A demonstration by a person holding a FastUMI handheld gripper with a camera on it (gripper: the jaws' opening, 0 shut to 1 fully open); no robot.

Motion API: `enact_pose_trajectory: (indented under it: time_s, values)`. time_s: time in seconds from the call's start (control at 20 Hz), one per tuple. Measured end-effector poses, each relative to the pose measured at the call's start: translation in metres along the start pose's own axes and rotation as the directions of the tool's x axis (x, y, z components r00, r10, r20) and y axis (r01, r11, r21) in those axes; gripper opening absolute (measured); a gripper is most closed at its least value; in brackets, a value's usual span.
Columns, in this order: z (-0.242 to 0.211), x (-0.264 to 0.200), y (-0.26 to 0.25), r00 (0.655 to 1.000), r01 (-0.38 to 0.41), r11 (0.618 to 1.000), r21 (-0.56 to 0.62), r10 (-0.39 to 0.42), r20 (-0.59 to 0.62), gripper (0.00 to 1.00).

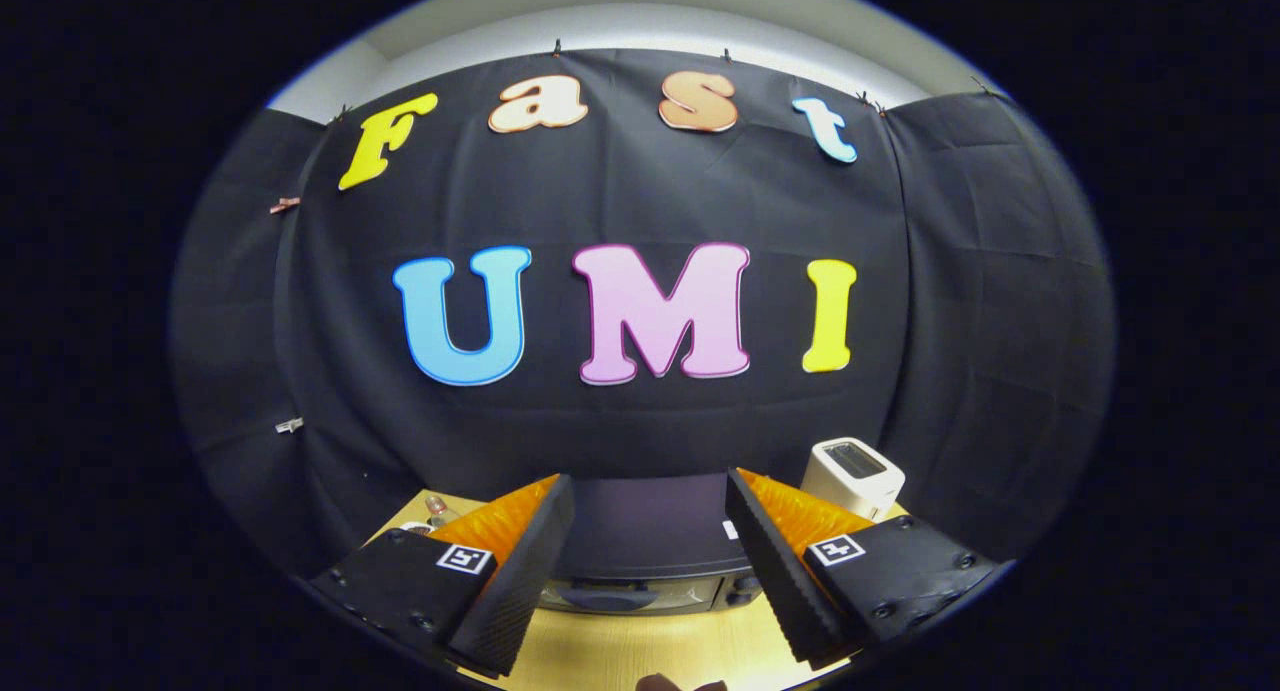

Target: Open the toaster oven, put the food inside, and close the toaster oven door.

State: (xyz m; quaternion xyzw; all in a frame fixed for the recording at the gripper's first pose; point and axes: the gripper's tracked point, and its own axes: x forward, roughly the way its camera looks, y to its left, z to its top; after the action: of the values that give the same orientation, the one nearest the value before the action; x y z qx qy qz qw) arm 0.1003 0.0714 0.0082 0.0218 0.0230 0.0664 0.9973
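Toaster oven (645,556) is sitting dead ahead of me, framed right between my two fingers, dark top facing up and the front with its handle peeking out just past my tips. From up here the door is looking closed, but I can't see into it, so whether any food is inside is anyone's guess. That means I'm either hovering before the door gets pulled down or hanging back after it got shut again; the scene fits both, so I'm not calling the step. Whatever comes next at that door is calling for me to drop lower and square up to the handle, since I'm riding high and looking down over the top.

Wooden table (640,651) is running under everything. White pop-up toaster (853,474) is standing beyond my right finger, slot looking empty. Something small and glassy (437,511) is poking out beyond my left finger, too tiny to name.

My gripper (650,561) is hanging spread wide, fingers holding nothing.
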Motion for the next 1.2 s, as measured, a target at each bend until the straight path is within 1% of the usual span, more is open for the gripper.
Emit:
enact_pose_trajectory:
  time_s: [0.2,0.3,0.75,0.9,1.2]
  values:
    - [0.046,-0.017,-0.016,0.996,0.022,1.000,-0.001,-0.022,0.092,0.98]
    - [0.055,-0.024,-0.020,0.993,0.022,1.000,0.004,-0.023,0.113,0.98]
    - [0.056,-0.034,-0.024,0.994,0.012,1.000,-0.019,-0.010,0.111,0.98]
    - [0.055,-0.033,-0.021,0.994,0.007,1.000,-0.016,-0.005,0.113,0.98]
    - [0.069,-0.025,-0.016,0.994,0.004,1.000,-0.029,-0.001,0.108,0.98]
